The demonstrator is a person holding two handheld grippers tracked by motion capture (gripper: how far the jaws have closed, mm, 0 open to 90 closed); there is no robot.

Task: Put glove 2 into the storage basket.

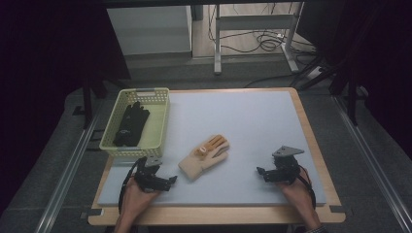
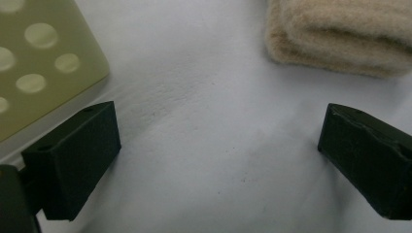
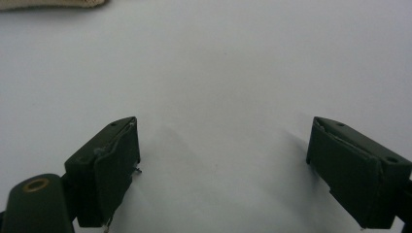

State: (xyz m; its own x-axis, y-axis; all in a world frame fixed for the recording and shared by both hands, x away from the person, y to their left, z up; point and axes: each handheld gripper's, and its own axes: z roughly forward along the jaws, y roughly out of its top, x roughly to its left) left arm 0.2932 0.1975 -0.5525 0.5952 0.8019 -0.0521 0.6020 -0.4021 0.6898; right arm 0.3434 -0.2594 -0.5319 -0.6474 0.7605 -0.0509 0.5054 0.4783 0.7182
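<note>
A beige knitted glove [image 1: 204,156] with orange palm markings lies on the pale mat [image 1: 243,126] near the middle. Its cuff [image 2: 340,36] fills the upper right of the left gripper view, just beyond the jaws. A black glove [image 1: 130,124] lies in the yellow-green basket [image 1: 160,119] at the mat's left. My left gripper [image 1: 171,180] rests low on the mat, left of the beige cuff, open with bare mat between its jaws. My right gripper [image 1: 260,172] sits at the mat's right front, pointing left, open and holding nothing. A strip of beige glove [image 3: 48,4] shows at the top left of the right gripper view.
The basket's perforated wall [image 2: 39,58] stands close to the left gripper's left jaw. A wooden table edge [image 1: 311,131] frames the mat. Beyond the table are metal stand legs [image 1: 217,43] and cables [image 1: 265,41] on the floor.
</note>
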